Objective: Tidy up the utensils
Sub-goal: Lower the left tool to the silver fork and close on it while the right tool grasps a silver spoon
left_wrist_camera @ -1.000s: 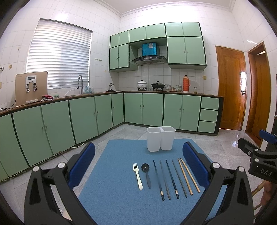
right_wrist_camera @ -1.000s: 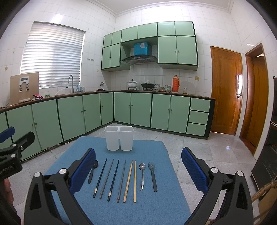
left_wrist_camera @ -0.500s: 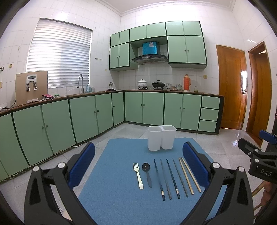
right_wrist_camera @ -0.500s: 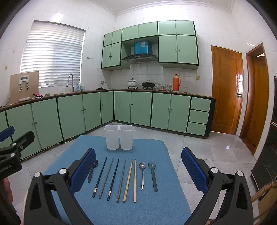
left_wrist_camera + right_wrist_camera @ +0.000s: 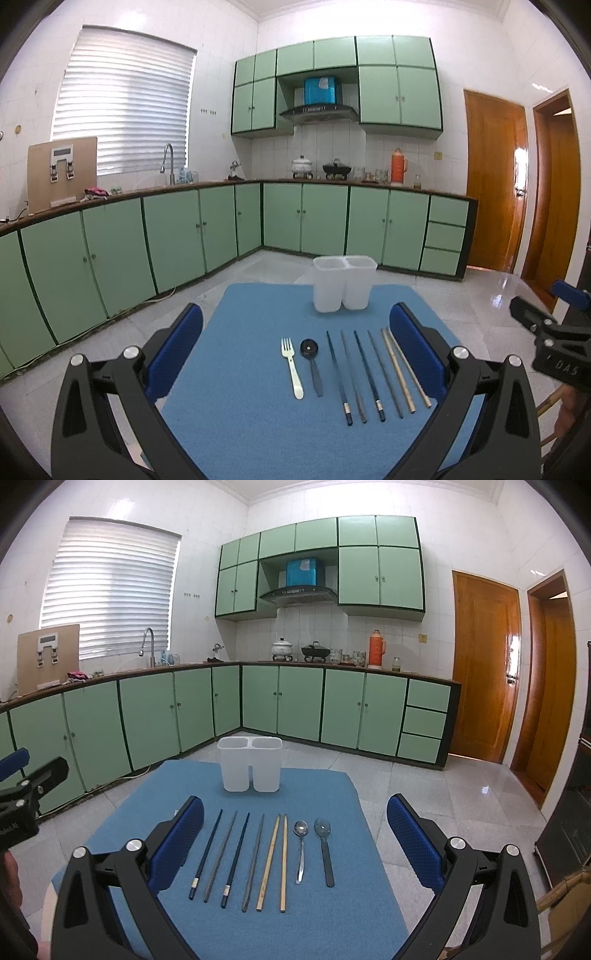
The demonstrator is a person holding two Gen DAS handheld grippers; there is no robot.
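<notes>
Both grippers, left gripper (image 5: 295,350) and right gripper (image 5: 295,829), hover with jaws wide open, barely shifted in the last second; utensils untouched, white holder (image 5: 250,763) at frame centre empty.

black spoon (image 5: 311,360) hidden behind right wrist's fingers (image 5: 177,843)

I see a blue mat (image 5: 240,369), white fork (image 5: 291,365), tan chopsticks (image 5: 275,860), and mint-green cupboards (image 5: 299,705) across mid-frame.

Barely anything moved: from the left claw (image 5: 295,354) view the white holder (image 5: 344,282) and utensil row slid a hair right between its fingers; from the right claw (image 5: 295,834) they sit a touch higher.
</notes>
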